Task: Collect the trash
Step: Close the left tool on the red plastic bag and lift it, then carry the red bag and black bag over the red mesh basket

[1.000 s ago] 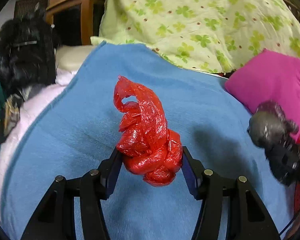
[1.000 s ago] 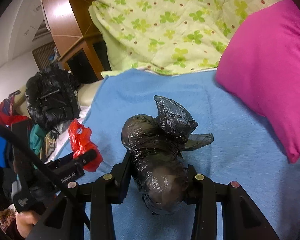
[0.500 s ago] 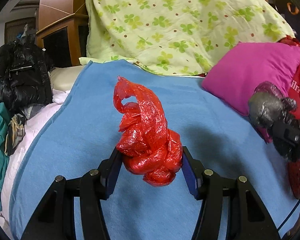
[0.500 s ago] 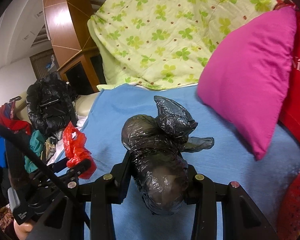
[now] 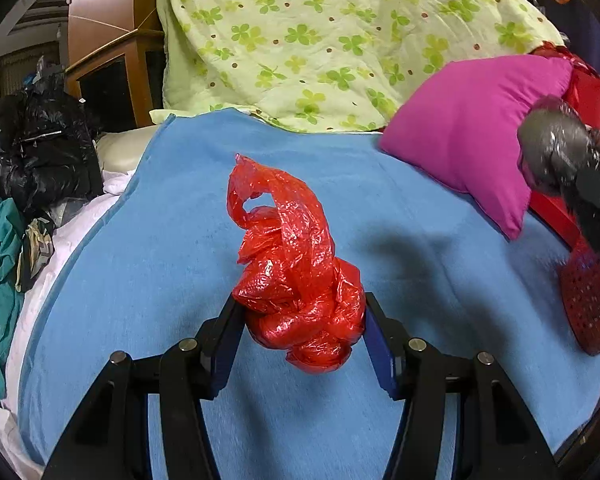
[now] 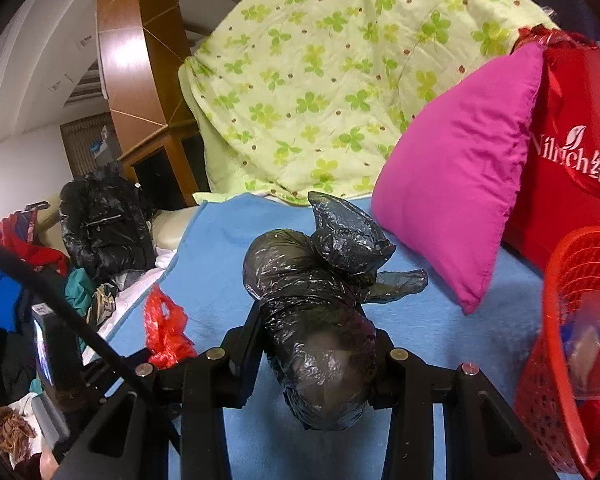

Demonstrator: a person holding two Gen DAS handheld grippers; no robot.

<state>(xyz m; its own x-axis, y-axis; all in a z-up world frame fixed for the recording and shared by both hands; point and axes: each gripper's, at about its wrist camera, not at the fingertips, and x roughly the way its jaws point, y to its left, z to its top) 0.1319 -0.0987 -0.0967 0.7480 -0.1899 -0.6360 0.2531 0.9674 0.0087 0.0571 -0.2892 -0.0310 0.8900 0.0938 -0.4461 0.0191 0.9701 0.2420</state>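
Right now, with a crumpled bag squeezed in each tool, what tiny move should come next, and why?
Probably carry the right tool sideways over the red plastic mesh basket and let go there. It is shut on the knotted black plastic bag, and the basket sits close on its right with its mouth open. The left tool, shut on the crumpled red plastic bag, is farther away and could follow.

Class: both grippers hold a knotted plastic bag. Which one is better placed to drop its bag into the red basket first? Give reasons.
Right. The right gripper, clamping the black bag, has the red basket close beside it; the left gripper with the red bag sits farther off.
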